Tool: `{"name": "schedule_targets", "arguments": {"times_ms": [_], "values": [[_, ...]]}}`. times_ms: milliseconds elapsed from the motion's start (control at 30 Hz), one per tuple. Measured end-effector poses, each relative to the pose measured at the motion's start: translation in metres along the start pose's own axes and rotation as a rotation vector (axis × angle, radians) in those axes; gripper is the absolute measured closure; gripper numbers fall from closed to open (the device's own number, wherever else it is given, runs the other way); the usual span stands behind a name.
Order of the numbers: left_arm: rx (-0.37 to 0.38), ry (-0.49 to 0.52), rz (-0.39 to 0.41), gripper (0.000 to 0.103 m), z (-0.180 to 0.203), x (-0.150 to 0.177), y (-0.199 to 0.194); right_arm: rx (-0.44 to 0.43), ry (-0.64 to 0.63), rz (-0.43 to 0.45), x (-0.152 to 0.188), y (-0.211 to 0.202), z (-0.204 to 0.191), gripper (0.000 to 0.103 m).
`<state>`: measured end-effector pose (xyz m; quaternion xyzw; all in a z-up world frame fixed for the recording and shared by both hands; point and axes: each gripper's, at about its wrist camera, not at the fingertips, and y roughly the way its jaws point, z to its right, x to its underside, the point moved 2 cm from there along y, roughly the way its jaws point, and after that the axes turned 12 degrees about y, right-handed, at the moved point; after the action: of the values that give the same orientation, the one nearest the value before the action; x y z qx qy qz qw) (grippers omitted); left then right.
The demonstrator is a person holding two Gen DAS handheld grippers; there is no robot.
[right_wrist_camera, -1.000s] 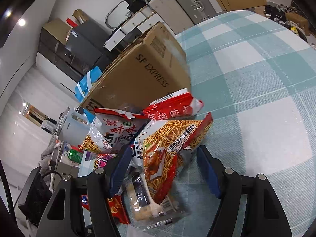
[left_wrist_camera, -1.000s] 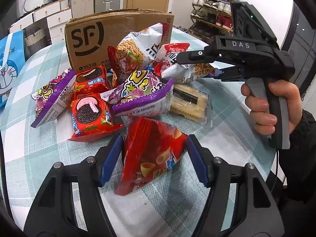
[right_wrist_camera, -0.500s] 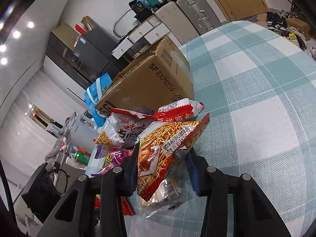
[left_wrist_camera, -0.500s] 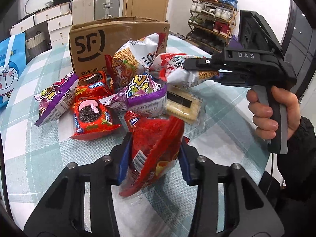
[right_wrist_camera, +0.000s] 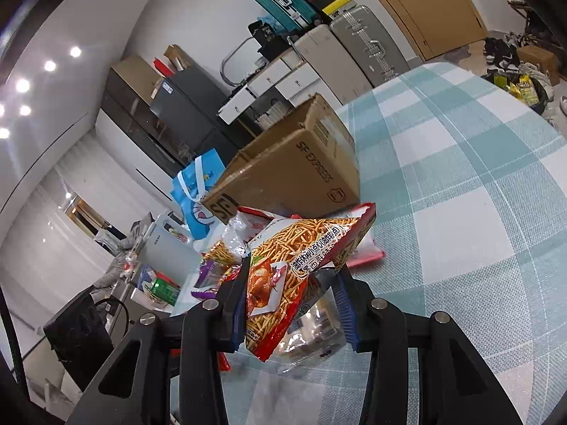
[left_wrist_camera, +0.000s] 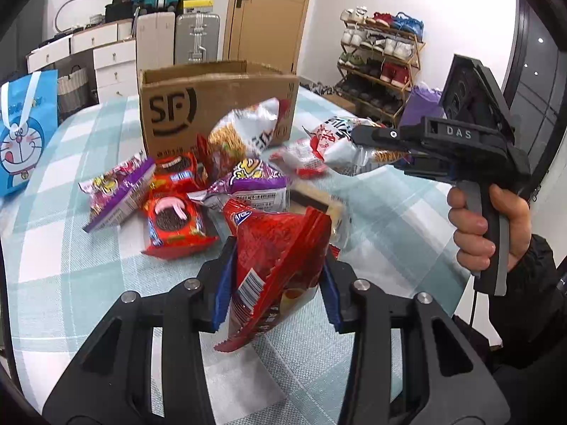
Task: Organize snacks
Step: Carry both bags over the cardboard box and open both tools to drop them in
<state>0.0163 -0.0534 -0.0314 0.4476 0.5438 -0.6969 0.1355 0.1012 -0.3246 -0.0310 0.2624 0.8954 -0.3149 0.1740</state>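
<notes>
Left gripper (left_wrist_camera: 276, 283): I have it clamped on the red bag (left_wrist_camera: 280, 248), both blue pads pressing its sides; the bag hangs crumpled, its lower corner just above the cloth.
Right gripper (right_wrist_camera: 292, 301): I have it clenched on the noodle bag (right_wrist_camera: 301, 265), which is off the table; from the left camera I see its hand (left_wrist_camera: 485, 230) on the grip, the bag sticking out past the fingertips.
Cookie packs (left_wrist_camera: 175, 219): two red ones lie on the checked tablecloth (left_wrist_camera: 71, 265), just beyond the left gripper, one behind the other.
Purple bags (left_wrist_camera: 120, 187): one lies left of the cookie packs, another to their right.
Cracker pack (left_wrist_camera: 319, 205): flat on the cloth, partly hidden behind the red bag.
Second noodle bag (left_wrist_camera: 244, 134): leans against the box.
Box (left_wrist_camera: 212, 106): open cardboard carton, upright behind the pile.
Blue bag (left_wrist_camera: 24, 131): beyond the table's left edge.
</notes>
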Motion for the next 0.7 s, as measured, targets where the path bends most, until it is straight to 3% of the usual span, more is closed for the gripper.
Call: {"name": "schedule_targets", "arguments": {"times_ms": [367, 700], "values": [[-0.022, -0.023, 0.089, 0.064, -0.006, -0.030, -0.039, -0.046, -0.035, 0.052, -0.011, -0.015, -0.026, 0.061], [-0.114, -0.049, 0.144, 0.064, -0.038, -0.074, -0.041, -0.047, -0.076, 0.104, -0.036, -0.005, -0.054, 0.061]]}}
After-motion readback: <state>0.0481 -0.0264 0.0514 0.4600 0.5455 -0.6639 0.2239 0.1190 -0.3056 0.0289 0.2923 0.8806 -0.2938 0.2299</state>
